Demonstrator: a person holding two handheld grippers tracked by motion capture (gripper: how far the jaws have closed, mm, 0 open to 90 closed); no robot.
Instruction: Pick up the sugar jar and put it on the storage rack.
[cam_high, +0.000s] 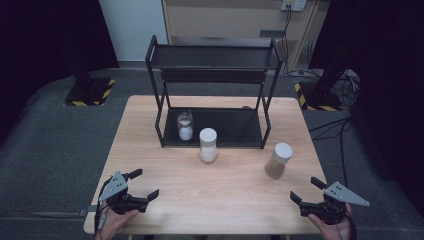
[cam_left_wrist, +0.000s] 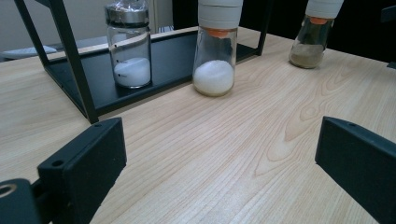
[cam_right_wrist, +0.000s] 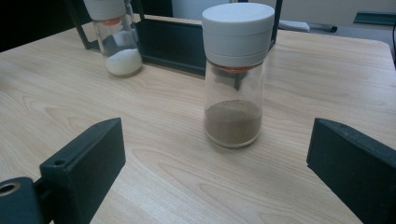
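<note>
Both grippers sit near the table's near edge with their jaws spread wide and nothing between them. The left gripper (cam_high: 141, 189) is held by a hand (cam_high: 116, 220) at the near left corner of the wooden table (cam_high: 235, 200); the right gripper (cam_high: 305, 190) is held by the other hand (cam_high: 334, 226) at the near right corner.

Three jars stand upright, all ahead of the fingers and clear of them. The pepper jar with a white cap (cam_right_wrist: 235, 74) stands straight ahead of the right gripper's open jaws, nearest to it, with brown powder in its base. The white-capped salt jar (cam_left_wrist: 215, 46) stands ahead of the left gripper, just in front of the rack's lower shelf. A glass shaker with a metal top (cam_left_wrist: 130, 44) stands on that lower shelf, to the left of the salt jar.

One black two-tier rack (cam_high: 212, 60) stands at the table's far side.
</note>
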